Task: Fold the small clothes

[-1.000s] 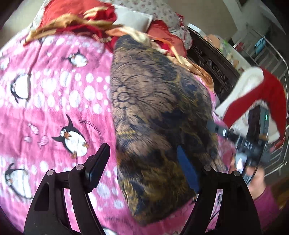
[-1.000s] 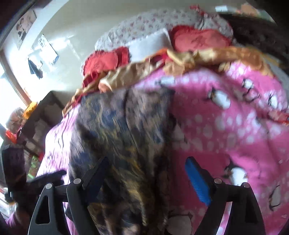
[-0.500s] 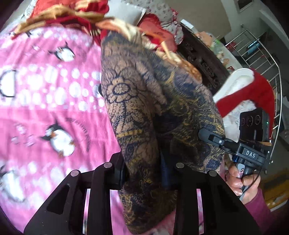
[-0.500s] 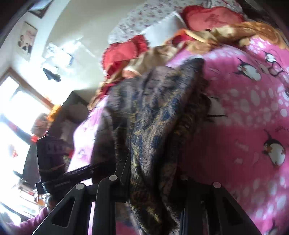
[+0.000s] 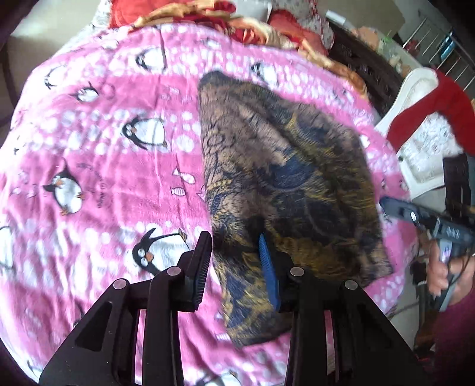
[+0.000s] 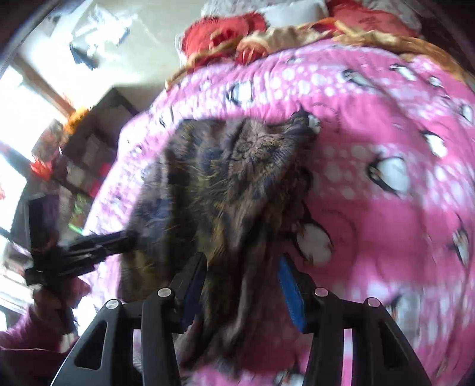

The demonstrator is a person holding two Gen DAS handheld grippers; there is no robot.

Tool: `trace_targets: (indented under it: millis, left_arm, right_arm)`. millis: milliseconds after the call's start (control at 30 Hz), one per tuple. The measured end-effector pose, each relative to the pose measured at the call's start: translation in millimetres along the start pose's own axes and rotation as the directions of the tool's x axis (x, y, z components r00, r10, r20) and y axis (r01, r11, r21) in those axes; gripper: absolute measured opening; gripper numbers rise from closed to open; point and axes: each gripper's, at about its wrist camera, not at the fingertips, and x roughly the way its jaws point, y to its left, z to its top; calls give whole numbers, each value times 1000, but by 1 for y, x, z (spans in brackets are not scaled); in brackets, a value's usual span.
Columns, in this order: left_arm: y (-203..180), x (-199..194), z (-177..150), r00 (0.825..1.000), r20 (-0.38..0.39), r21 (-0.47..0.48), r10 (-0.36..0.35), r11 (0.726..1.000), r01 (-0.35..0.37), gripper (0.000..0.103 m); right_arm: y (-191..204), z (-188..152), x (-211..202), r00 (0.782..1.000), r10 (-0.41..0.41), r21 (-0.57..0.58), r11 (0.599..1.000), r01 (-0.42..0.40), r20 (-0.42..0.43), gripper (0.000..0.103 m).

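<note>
A dark brown, gold and navy patterned garment lies on the pink penguin blanket, its far end folded back toward me. My left gripper is open, its jaws apart over the garment's near left edge, holding nothing. In the right wrist view the same garment lies bunched on the blanket. My right gripper is open above the garment's near edge, and cloth shows between the jaws. The right gripper also shows at the right edge of the left wrist view.
Red and gold bedding and pillows are piled at the far end of the bed. A white chair with a red cloth stands off the bed's right side. A dark cabinet and a bright window are on the other side.
Both grippers closed on the garment's near edge, lifted it and carried it back, then opened. The garment now lies shorter on the blanket, with more pink showing beyond it.
</note>
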Motion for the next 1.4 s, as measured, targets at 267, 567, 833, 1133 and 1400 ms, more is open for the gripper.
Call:
trace_targets:
  millis: [267,567,833,1133,1400]
  left_arm:
    - [-31,1,-5,998,47,55,43,997,-46,50]
    - [-39,29,-21,978,73,103,193,974,-200,51]
    - [-50,-5,-10,956,190,75,225,967,-242,51]
    - [-59,-33,9,931,249,46,267,957,-287,51]
    - [-58,-44,15,921,270,31,283,953,-302,51]
  right_arm:
    - [60,-36,-1,1000,-19,-255,967,16,-9,34]
    - [27,-54,24,991,-134,-167,978,128,-28,25]
    - [68,-34,-18,965,-215,-152,959,238,153,55]
    - [89,-14,-19,896,-367,-39,921,388,249,70]
    - [102,-13,-21,870,-401,-57,900,433,286,74]
